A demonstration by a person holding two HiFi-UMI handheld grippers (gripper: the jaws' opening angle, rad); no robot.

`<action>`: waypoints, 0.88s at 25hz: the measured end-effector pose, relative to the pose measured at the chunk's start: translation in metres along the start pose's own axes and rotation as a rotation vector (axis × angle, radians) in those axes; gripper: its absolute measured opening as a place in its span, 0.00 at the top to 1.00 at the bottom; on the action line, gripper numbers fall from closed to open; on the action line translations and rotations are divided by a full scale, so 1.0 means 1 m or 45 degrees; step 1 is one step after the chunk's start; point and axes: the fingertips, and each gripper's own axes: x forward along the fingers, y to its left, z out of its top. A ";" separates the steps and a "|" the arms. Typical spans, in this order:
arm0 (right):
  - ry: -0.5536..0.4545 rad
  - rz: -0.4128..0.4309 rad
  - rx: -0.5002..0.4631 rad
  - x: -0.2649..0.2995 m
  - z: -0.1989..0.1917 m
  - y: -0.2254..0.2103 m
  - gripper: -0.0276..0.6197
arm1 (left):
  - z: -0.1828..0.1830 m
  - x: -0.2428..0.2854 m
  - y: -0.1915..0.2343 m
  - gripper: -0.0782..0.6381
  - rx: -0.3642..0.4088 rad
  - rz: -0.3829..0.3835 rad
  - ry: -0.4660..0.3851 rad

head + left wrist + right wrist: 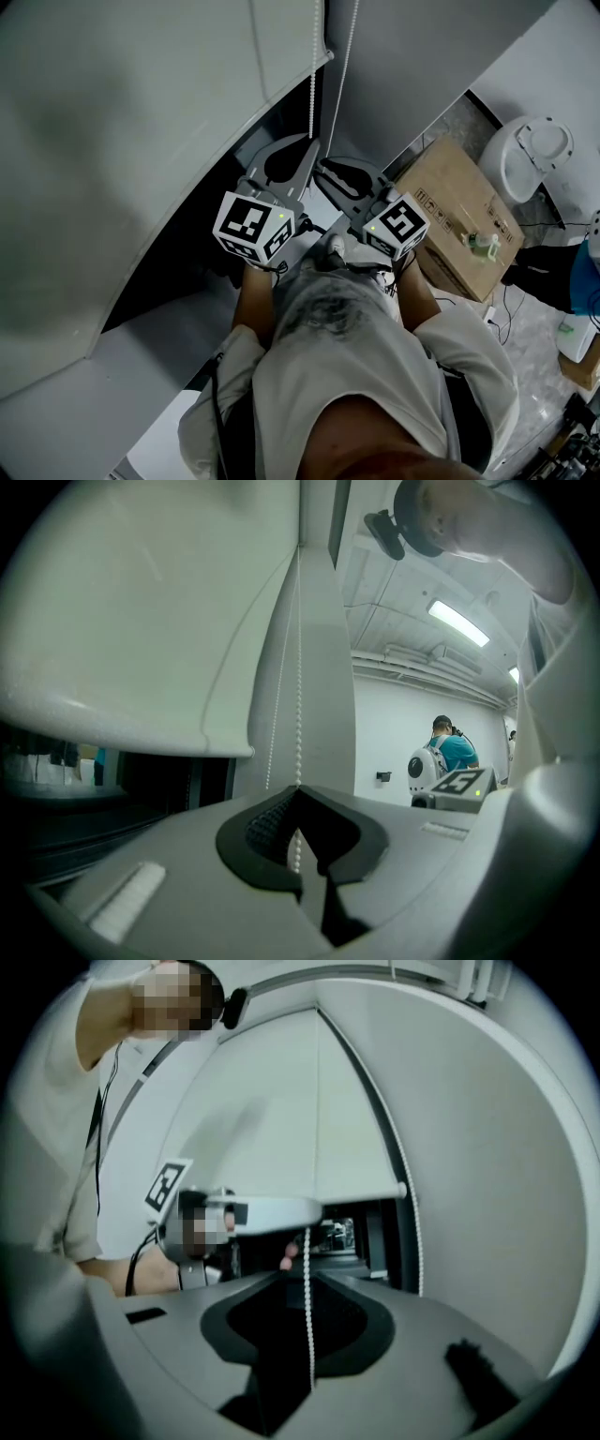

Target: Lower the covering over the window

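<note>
This looks like a work room or lab. There is a long bright ceiling light [458,623], a big brown cardboard box [458,214] and black cables [513,298] on the floor [536,339].

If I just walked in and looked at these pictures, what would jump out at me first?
The big white roller blind fills the top of both gripper views, its bottom bar hanging partway down a dark window. A thin bead chain drops beside it: the left gripper is shut on it, and it also runs between the jaws of the right gripper.
</note>
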 end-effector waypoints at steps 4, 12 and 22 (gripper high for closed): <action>-0.153 -0.031 -0.029 -0.009 0.056 -0.010 0.82 | -0.001 -0.002 -0.002 0.88 0.007 -0.002 -0.005; -0.305 -0.022 -0.181 0.005 0.135 -0.016 0.82 | 0.000 -0.002 -0.007 0.88 0.028 -0.004 0.004; -0.337 -0.039 -0.211 0.018 0.144 -0.016 0.93 | -0.005 -0.002 -0.011 0.88 0.025 -0.006 -0.002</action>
